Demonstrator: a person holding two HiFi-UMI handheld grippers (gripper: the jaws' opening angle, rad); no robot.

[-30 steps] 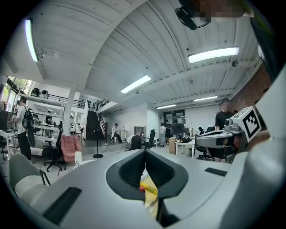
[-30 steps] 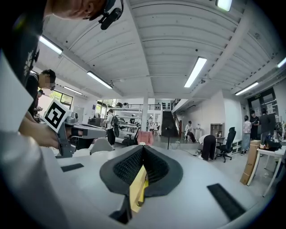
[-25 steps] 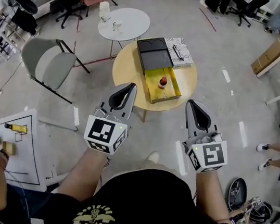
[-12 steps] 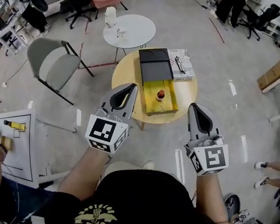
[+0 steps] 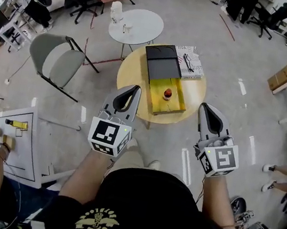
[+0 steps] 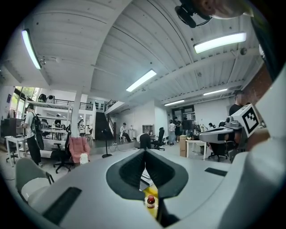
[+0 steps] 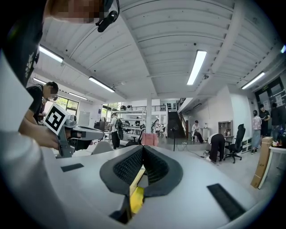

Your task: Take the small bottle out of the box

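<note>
head view: the small bottle (image 5: 167, 93) stands upright in the open yellow box (image 5: 172, 108) on the round wooden table (image 5: 196, 93), apart from both tongs. the left gripper (image 5: 134, 90) and right gripper (image 5: 205, 108) hang either side of the box, touching nothing.
left gripper view: jaws pressed together, empty, with the bottle beyond them.
right gripper view: jaws pressed together, nothing held, with the box's yellow showing past them.

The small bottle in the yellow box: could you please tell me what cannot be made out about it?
- Head view: the small bottle is too small to read its label or fill level.
- Left gripper view: again tiny; label unreadable.
- Right gripper view: hidden behind the shut jaws of the right gripper; only a sliver of the yellow box shows.
</note>
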